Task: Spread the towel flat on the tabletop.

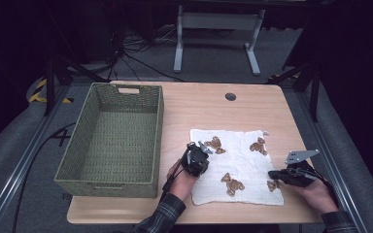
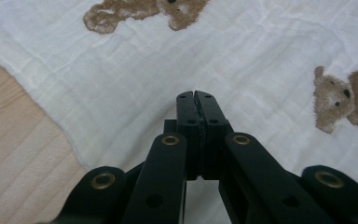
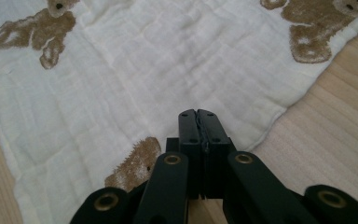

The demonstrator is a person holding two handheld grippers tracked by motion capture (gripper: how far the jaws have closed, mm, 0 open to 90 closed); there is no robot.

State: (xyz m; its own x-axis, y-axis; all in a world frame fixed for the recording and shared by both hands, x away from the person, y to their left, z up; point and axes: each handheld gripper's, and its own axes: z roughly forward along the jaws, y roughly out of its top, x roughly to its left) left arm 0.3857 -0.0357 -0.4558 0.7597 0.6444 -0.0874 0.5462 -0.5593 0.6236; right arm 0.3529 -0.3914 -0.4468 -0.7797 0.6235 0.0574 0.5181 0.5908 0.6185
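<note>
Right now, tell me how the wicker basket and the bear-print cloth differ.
The wicker basket is green, woven and stands with tall walls; the bear-print cloth is white with brown bears and lies flat. The basket sits alone at the table's left; the cloth has both hand-held grippers at its edges. Both rest on the wooden table.

**Pale wood surface, a basket and a cloth**

The surface [image 1: 209, 104] is light wood with rounded corners and a small round dark grommet [image 1: 230, 96] near its far edge. On its left half stands a woven green basket [image 1: 77, 167], rectangular, with handle cut-outs in its short walls. To the basket's right a white cloth [image 1: 245, 167] printed with brown teddy bears lies spread flat, close to the near edge.
</note>
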